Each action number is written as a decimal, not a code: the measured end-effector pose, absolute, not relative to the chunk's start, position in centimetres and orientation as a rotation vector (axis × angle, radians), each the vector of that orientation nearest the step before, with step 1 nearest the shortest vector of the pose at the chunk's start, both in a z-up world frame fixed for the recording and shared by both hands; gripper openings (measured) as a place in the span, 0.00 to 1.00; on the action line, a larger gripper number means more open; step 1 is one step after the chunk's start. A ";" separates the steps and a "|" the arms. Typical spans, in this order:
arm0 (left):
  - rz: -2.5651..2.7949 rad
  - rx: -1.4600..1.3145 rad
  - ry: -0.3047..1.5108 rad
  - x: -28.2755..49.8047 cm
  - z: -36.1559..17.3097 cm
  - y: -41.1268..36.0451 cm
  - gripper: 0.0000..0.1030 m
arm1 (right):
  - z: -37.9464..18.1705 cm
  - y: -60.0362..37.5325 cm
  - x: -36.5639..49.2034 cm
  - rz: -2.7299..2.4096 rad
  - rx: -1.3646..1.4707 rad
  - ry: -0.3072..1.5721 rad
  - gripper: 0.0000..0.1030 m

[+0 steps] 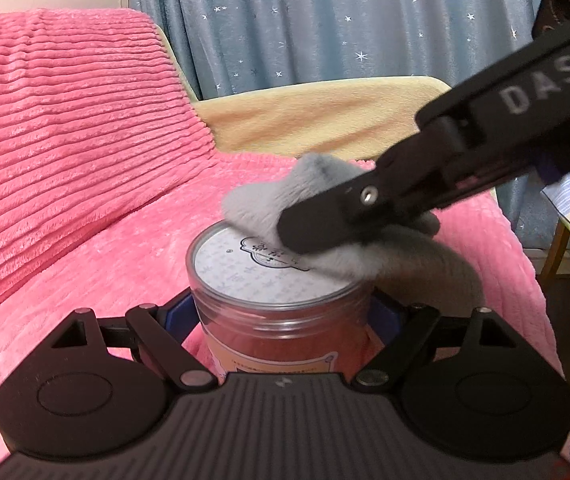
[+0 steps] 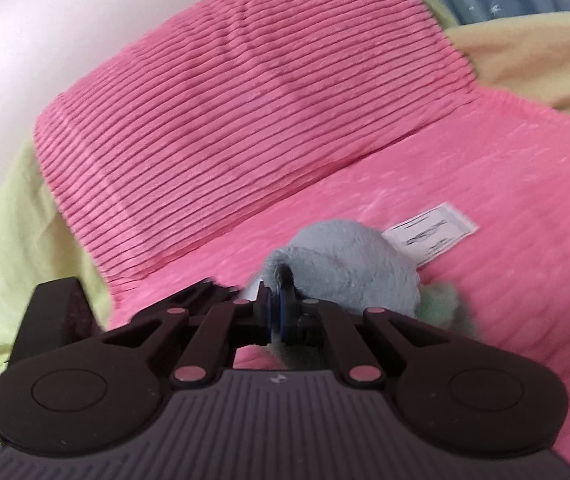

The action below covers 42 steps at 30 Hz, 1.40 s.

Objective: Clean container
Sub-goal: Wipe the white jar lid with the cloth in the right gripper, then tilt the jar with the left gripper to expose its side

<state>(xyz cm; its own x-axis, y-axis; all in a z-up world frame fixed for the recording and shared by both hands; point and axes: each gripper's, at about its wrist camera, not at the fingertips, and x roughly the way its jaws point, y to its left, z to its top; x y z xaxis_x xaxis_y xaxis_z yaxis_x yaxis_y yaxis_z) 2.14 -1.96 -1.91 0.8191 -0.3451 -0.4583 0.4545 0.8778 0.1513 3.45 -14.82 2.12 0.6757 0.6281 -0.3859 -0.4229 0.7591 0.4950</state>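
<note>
The jar (image 1: 281,300) stands upright on the blanket (image 1: 97,264), btwn the left gripper's (image 1: 285,316) two fingers, which press its sides. The cloth (image 1: 285,200) lies on the jar's lid (image 1: 253,268), at its far right part, pinched in the right gripper (image 2: 279,304). The cushion (image 1: 65,120) sits behind & left of the jar. The curtain (image 1: 325,20) hangs behind all of it.

Open pink blanket (image 1: 85,264) left of container (image 1: 277,304)

Left tongs (image 1: 285,312) clamp the jar from both sides; right tongs (image 1: 285,228) reach in from the right, pinched closed on cloth
</note>
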 end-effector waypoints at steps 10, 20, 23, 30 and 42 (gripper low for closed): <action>-0.431 0.281 0.429 1.9 -1.9 -2.3 0.83 | 2.0 -15.8 5.1 0.508 0.395 0.527 0.01; -0.445 0.408 0.367 0.1 -0.5 -3.0 0.83 | 2.2 -18.4 3.7 0.496 0.472 0.552 0.01; -0.505 0.390 0.348 -0.2 -0.3 -3.1 0.83 | 1.9 -19.0 3.7 0.425 0.434 0.577 0.03; -0.499 0.466 0.374 0.5 -1.5 -4.8 0.83 | 1.6 -20.6 3.2 0.284 0.446 0.528 0.03; -0.494 0.366 0.422 0.9 -1.5 -3.0 0.86 | 3.0 -18.7 2.6 0.353 0.401 0.439 0.03</action>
<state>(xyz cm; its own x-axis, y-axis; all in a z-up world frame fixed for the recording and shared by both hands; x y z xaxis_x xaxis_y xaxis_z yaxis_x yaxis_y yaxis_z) 0.89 -3.03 -1.48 0.7984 -0.3762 -0.4701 0.5236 0.8193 0.2336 2.64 -18.72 3.03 0.8473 0.4104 -0.3372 -0.2411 0.8628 0.4444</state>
